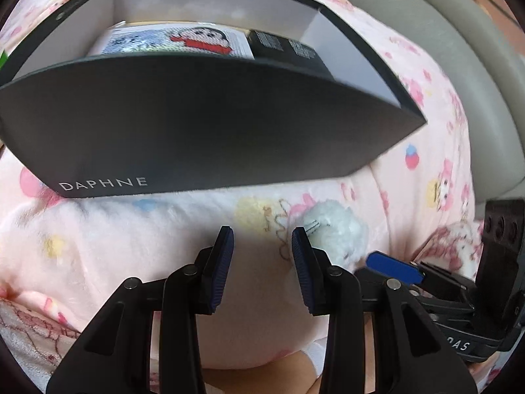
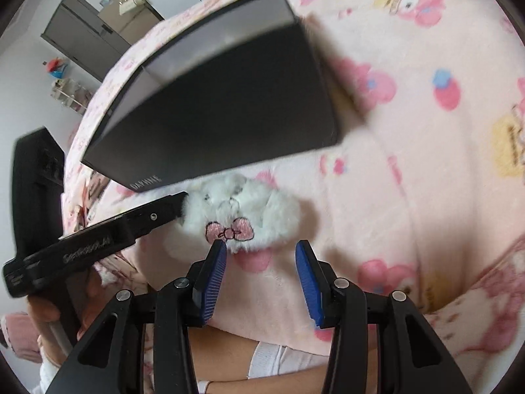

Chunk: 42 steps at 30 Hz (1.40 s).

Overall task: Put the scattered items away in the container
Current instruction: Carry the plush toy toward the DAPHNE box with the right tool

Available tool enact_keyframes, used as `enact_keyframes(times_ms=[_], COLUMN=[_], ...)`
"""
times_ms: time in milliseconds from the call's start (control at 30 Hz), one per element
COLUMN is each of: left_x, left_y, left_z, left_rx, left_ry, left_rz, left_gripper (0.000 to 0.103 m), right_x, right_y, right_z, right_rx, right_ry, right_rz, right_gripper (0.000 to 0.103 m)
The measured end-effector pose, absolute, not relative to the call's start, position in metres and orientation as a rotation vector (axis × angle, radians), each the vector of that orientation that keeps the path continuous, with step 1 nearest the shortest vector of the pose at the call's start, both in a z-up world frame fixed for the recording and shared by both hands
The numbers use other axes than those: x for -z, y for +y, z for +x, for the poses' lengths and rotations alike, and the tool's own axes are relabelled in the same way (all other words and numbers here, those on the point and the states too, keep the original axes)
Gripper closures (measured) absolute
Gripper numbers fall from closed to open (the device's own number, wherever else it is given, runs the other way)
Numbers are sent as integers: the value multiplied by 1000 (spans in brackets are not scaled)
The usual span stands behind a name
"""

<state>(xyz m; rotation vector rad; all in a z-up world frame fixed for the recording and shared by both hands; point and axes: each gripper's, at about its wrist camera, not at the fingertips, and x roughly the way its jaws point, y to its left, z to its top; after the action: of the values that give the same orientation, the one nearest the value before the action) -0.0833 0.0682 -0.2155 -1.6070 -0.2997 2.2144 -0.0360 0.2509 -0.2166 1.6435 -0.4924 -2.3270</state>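
Observation:
A dark grey open box (image 1: pixel 203 131) marked DAPHNE lies on the pink blanket; it also shows in the right wrist view (image 2: pixel 223 105). Inside it lie a cartoon-print card (image 1: pixel 177 43) and a black packet (image 1: pixel 288 49). A white fluffy plush (image 2: pixel 242 210) with a pink bow lies just in front of the box; it shows in the left wrist view (image 1: pixel 338 226) too. My left gripper (image 1: pixel 262 239) is open and empty, just left of the plush. My right gripper (image 2: pixel 261 249) is open and empty, its tips close behind the plush. The left gripper's tip (image 2: pixel 177 205) touches the plush's left side.
The pink cartoon-print blanket (image 2: pixel 410 180) covers the whole surface in soft folds. A grey padded edge (image 1: pixel 475 75) runs along the right. A dark cabinet (image 2: pixel 85 36) and a shelf with toys (image 2: pixel 70 93) stand against the far wall. The person's leg (image 2: pixel 226 351) lies below the grippers.

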Motion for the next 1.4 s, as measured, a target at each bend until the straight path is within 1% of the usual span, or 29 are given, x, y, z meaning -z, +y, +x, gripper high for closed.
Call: enact_keyframes(times_ms=[100,167,300,400,533,667,733,800,867,933,967,1033,1167,1267,1400], left_x=[217,218,218,217,214,215,217,216,216,215,215,213,208,205,212], left_y=[67,66,65,63,49,45,46,44,41,39,39,37,35,33,41], left_z=[-81,-82,-79,-76,-79,-85,-85,-84,-85,-85,-85,-86,-84,-85,-88], left_rx=[-2183,-2169,-2086,-2064,-2094,-2126,-2128,-2130,-2136,-2124,-2119,-2115,-2113,-2092,-2086], left_ry=[-306,-323,-357,-369,-473,-485,-478,-496,-522,-540,-543,-541,-588,-628,-590], left_rz=[-1620,-1637,-1635,-1613,-1589,-1599,-1603,-1598,-1586,-1578,-1576,-1569,-1512,-1471,-1529], left_gripper=[67,69,69,69,69,69,69,69,69,67,67,67,67,62,62], right_x=[227,231,222,217,211,222,227,233,236,236,236,232,216,209,209], right_y=[244,243,244,241,244,235,238,234,226,220,217,212,201,195,194], right_z=[-44,-49,-62,-71,-61,-57,-58,-61,-63,-61,-59,-56,-46,-42,-41], right_rx=[2297,2289,2342,2360,2351,2302,2295,2258,2256,2238,2221,2183,2154,2134,2136], right_ry=[-529,-545,-566,-584,-616,-601,-586,-626,-577,-530,-519,-502,-367,-272,-189], right_rz=[1667,1656,1586,1592,1590,1644,1695,1669,1652,1627,1615,1575,1518,1528,1552], right_gripper=[62,62,62,62,62,54,54,54,56,62,66,70,73,73,73])
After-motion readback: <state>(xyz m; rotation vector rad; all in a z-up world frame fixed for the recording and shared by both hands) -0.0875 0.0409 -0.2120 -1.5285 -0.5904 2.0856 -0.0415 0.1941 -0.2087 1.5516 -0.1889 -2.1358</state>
